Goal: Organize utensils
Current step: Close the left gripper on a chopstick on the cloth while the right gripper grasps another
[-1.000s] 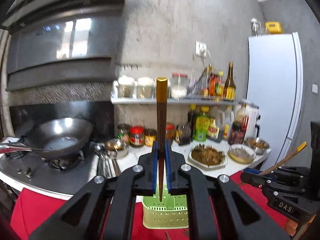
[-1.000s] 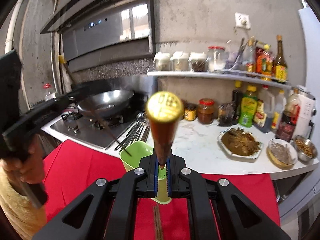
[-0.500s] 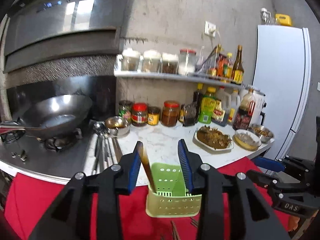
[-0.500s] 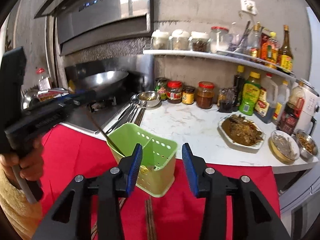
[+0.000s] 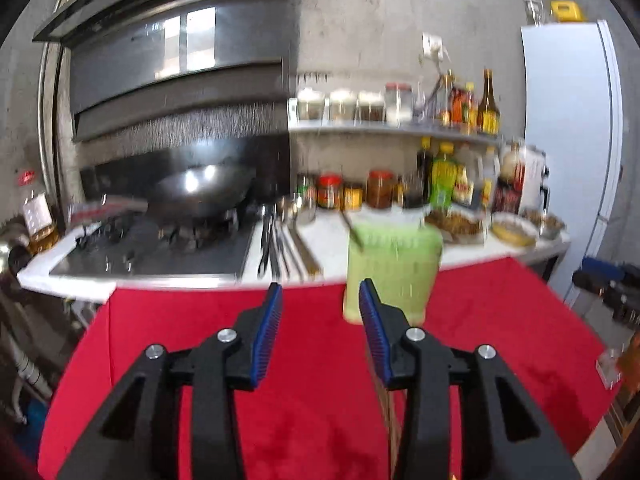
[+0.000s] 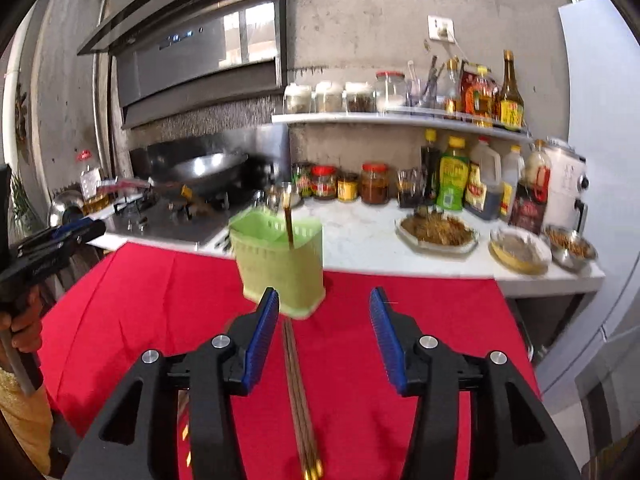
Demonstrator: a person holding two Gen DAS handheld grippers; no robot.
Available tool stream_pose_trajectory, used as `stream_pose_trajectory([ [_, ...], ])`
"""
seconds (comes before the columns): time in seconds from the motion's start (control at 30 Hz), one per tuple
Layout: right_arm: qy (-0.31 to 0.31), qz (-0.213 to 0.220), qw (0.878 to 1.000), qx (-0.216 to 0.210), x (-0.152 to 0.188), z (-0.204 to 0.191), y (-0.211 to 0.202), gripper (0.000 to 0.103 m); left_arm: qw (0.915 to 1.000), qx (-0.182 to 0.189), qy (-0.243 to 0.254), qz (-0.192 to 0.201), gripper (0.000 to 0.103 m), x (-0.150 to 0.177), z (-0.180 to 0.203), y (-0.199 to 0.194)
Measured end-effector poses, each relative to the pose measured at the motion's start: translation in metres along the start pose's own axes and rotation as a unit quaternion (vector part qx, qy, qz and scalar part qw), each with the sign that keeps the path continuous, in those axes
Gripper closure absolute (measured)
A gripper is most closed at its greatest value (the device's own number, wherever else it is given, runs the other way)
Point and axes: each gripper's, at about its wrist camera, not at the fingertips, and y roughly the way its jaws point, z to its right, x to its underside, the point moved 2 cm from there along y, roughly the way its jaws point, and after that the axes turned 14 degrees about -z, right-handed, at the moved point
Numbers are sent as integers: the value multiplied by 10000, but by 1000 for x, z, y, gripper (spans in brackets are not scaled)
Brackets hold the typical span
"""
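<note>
The left gripper (image 5: 320,300) is held above the red cloth (image 5: 192,332), with its blue-padded fingers (image 5: 269,320) spread wide apart and nothing between them. The right gripper (image 6: 324,308) is held likewise over the same cloth (image 6: 420,300), its fingers (image 6: 262,328) also spread and empty.

The green utensil holder (image 6: 280,264) is seen standing on the cloth near its far edge, close to the white worktop (image 6: 360,240). In the left wrist view the holder (image 5: 392,272) appears blurred, just beyond the right finger of the left gripper. A dark chopstick with a gold end (image 6: 288,220) is seen standing in the holder, leaning slightly; which compartment it occupies cannot be told. A second thin stick (image 5: 354,232) is seen leaning at the holder's left side in the left wrist view.

A pair of brown chopsticks (image 6: 298,392) is laid on the cloth in front of the holder, between the right gripper's fingers in the view, with their gold tips toward the camera.

On the worktop behind, a wok (image 6: 200,172) is set on the stove, metal utensils (image 5: 280,244) are laid beside it, and a plate of food (image 6: 436,230) is placed to the right. The left gripper is also seen at the left edge of the right wrist view, gripped by a hand (image 6: 24,328).
</note>
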Motion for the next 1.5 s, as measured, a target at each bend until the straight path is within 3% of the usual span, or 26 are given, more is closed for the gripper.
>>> stream_pose_trajectory([
  [0.17,-12,-292,9996,-16,46,-4,10,54,9985,16,16,-540,64,62,3,16],
  [0.37,20,-592,9982,-36,82,-8,26,53,9933,368,-93,-1095,64,111,7,40],
  [0.57,99,-684,9976,-10,95,-7,38,53,9834,969,166,-1522,64,131,26,60],
  [0.67,136,-740,9972,-59,95,-6,48,53,9784,1182,358,-1656,70,133,38,66],
  [0.77,181,-779,9968,-90,97,-4,56,54,9754,1215,400,-1795,71,135,46,74],
  [0.83,209,-813,9964,-139,99,-3,62,64,9737,1199,379,-1898,71,138,47,80],
  [0.9,242,-833,9961,-170,100,-1,65,67,9728,1145,367,-1980,71,141,48,86],
  [0.97,262,-855,9958,-172,101,1,67,67,9719,1135,336,-2035,78,143,47,90],
  [1.1,340,-879,9954,-181,102,5,69,67,9695,1309,269,-2055,94,142,46,90],
  [1.27,354,-890,9953,-138,102,6,71,67,9774,1090,490,-1744,96,142,52,80],
  [1.37,351,-910,9952,-126,102,7,72,67,9866,889,577,-1244,96,140,49,62],
  [1.5,336,-931,9950,-120,102,5,74,67,9924,581,387,-1017,96,135,36,53],
])
